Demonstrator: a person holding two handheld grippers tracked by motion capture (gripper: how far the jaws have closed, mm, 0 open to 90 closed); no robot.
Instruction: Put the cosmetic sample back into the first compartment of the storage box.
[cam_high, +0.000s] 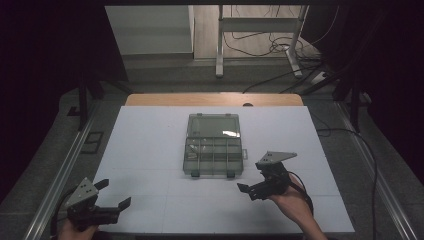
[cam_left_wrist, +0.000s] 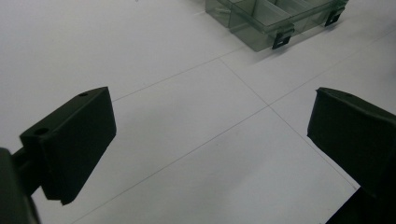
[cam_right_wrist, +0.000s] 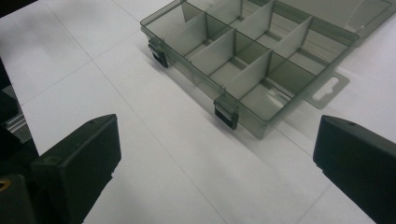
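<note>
- High view: a smoky clear organizer box (cam_high: 213, 145), lid open, lies mid-table on the white sheet (cam_high: 145, 150); left gripper (cam_high: 116, 194) hovers at the near left corner, right gripper (cam_high: 253, 177) just beside the box's near right corner.
- Left gripper view: jaws wide, holding nothing; box at upper right, well apart.
- Right gripper view: jaws wide, holding nothing; the box's compartments and two latches (cam_right_wrist: 226, 115) lie near, ahead.

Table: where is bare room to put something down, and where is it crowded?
The table is bare left of the open box, as far as the left edge, and in the strip between box and left gripper. Right of the box is another bare strip. Tightest: between the box front and right gripper.
</note>
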